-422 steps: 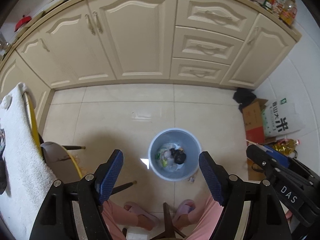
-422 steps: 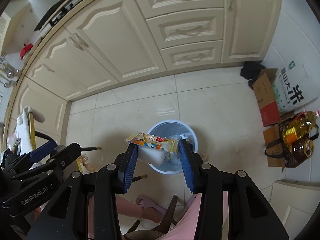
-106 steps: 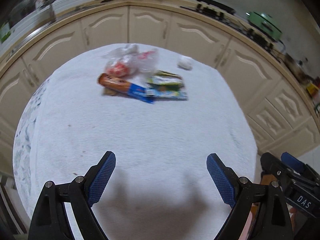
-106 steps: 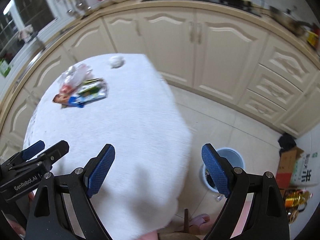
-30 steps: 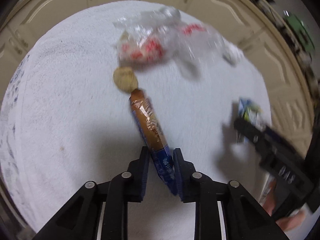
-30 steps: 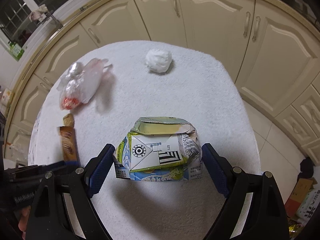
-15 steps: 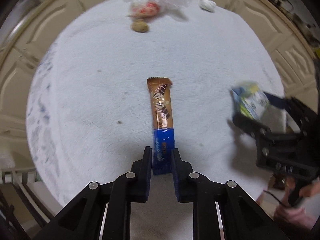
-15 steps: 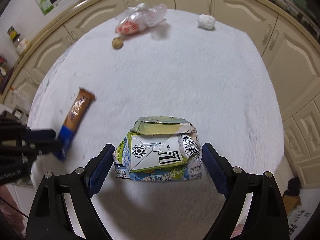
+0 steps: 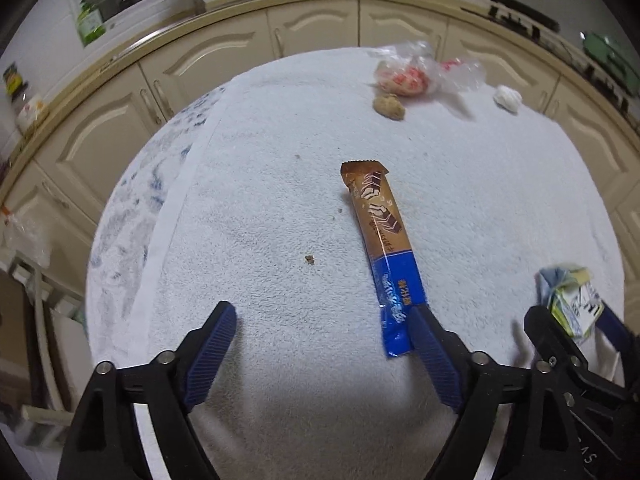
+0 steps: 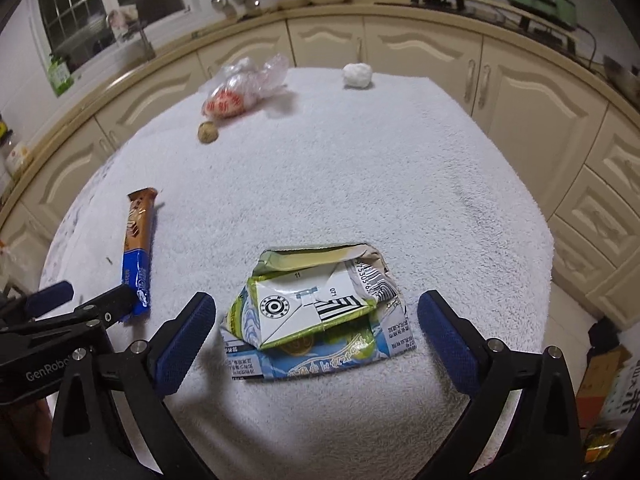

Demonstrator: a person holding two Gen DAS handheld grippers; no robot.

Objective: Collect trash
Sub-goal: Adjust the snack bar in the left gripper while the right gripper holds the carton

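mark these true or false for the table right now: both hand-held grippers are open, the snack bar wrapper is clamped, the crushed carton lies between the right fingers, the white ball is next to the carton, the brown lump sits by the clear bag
1. Both hand-held grippers are open. True: left hand-held gripper and right hand-held gripper stand wide.
2. The snack bar wrapper is clamped. False: it lies loose on the white towel.
3. The crushed carton lies between the right fingers. True, unpressed.
4. The white ball is next to the carton. False: it sits at the far edge.
5. The brown lump sits by the clear bag. True.
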